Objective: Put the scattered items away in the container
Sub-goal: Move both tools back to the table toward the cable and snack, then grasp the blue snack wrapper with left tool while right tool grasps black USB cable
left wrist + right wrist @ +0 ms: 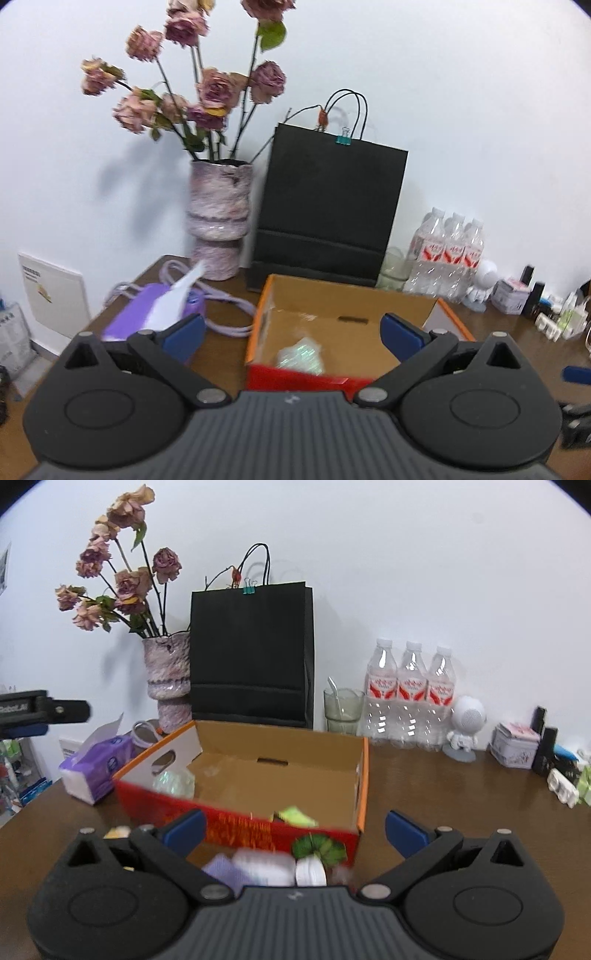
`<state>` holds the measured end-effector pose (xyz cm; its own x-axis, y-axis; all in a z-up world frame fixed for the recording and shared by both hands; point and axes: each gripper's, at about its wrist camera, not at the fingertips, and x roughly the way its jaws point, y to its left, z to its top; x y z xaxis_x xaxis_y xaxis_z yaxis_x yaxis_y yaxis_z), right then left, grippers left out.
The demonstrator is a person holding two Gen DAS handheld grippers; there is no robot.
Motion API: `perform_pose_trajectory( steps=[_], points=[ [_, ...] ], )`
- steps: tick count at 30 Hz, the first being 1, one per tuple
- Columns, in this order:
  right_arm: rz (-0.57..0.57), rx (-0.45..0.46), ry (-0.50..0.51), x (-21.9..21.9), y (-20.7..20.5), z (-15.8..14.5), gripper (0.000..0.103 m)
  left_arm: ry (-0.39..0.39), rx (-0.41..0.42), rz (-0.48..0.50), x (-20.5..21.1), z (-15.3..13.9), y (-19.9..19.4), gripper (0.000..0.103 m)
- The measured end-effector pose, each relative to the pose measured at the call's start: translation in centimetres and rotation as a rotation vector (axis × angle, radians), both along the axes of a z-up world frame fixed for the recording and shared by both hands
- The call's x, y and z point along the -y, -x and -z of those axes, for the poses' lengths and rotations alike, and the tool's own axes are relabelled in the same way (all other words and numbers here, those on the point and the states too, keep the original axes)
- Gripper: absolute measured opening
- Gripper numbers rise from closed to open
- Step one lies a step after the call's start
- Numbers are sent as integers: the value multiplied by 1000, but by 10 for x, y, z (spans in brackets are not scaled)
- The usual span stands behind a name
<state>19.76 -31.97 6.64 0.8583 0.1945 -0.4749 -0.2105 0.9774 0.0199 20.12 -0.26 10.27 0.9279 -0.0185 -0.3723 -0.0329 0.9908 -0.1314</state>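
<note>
Both tongs are spread wide and carry nothing: the left tongs [293, 334] hang over the near wall of the open cardboard box [369, 301], and the right tongs [295, 830] sit lower, in front of that box's red front wall. From largest to smallest, the scene holds a brown wooden surface [443, 794], a black paper bag [251, 653] against the white wall, the box, a vase of dried roses [168, 679], three water bottles [410, 690], a purple tissue pack [94, 770] just left of the box, and a drinking glass [341, 709]. Inside the box lie a shiny crumpled wrapper [301, 356] by its left end and a yellow-green packet [295, 816] against the front wall. Outside, between the right tongs' fingers, blurred small items [266, 867] rest on the surface touching or just beside the box front: something lilac, something white, and a round white piece. The tidying looks partly done, with a pick-up stage in hand. The next move likely calls for lowering the right tongs, closing on one loose item, and lifting it clear of the front wall.
</note>
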Motion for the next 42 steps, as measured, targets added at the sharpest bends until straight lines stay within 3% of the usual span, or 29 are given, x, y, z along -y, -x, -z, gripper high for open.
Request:
perform_pose_trajectory(
  steps=[14,19,29,34,36,38,40,42],
  points=[
    [27,-86,38,18,66,52,103,-60,-128,20,-33,52,58,103],
    [-14,-109,46,3,78,68,103,-58,-157,93,-30,76,73,103],
    [-116,-171,4,-32,93,89,101,-217,-176,234,16,110,81,103],
    [-142,-169,-10,-46,89,90,83,-255,-176,267,30,118,76,98],
    [-158,-162,0,-53,86,89,76,-268,-197,267,32,121,71,86],
    [-164,-160,20,-60,82,90,63,-275,-220,271,32,125,67,83],
    [-174,-177,30,-64,75,94,39,-275,-250,282,31,131,63,78],
    [-179,-205,25,-66,67,99,27,-246,-269,291,29,135,61,59]
  ],
)
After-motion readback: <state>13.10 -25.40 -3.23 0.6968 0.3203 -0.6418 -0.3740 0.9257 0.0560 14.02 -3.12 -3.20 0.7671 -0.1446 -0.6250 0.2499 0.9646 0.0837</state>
